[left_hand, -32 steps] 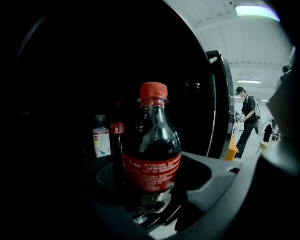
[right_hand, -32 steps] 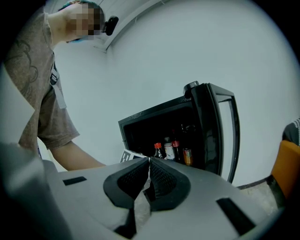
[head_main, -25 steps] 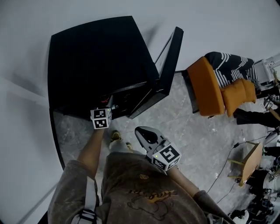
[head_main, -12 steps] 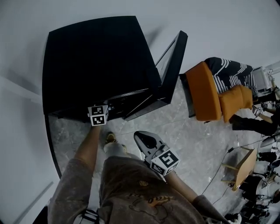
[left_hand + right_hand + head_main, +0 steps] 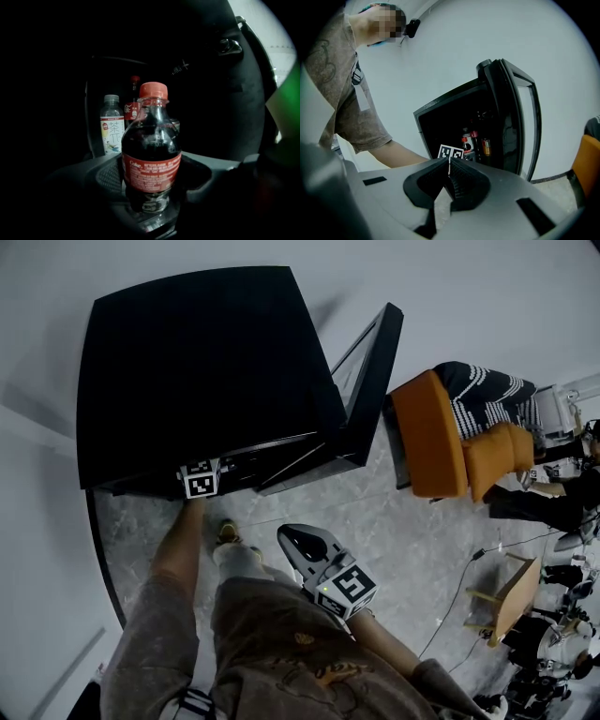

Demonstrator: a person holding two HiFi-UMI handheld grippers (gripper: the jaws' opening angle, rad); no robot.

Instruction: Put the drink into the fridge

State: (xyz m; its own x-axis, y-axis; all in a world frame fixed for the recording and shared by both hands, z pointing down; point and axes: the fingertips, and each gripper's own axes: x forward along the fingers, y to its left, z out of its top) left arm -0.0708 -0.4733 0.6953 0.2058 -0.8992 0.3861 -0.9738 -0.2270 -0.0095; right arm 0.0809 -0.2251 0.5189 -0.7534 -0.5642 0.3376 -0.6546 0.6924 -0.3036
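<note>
- Placement step is judged in hand: the cola bottle [image 5: 151,154] is clamped upright in the left gripper [image 5: 152,190], at the mouth of the open fridge [image 5: 206,362].
- A tea bottle [image 5: 112,124] is seen deeper in, at 11 o'clock of the cola.
- The right gripper [image 5: 449,180] is held closed on nothing, outside the fridge.
- Next: a free shelf spot is needed, the base seated, then the jaws released.

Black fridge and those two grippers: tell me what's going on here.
A person holds a gripper in each hand. The left gripper reaches into the open black fridge, its jaws closed on an upright cola bottle that is not yet released. Farther back in the fridge stand a tea bottle and a dark red-capped bottle. The right gripper is held near the person's waist, jaws together and empty. The fridge door stands open.
</note>
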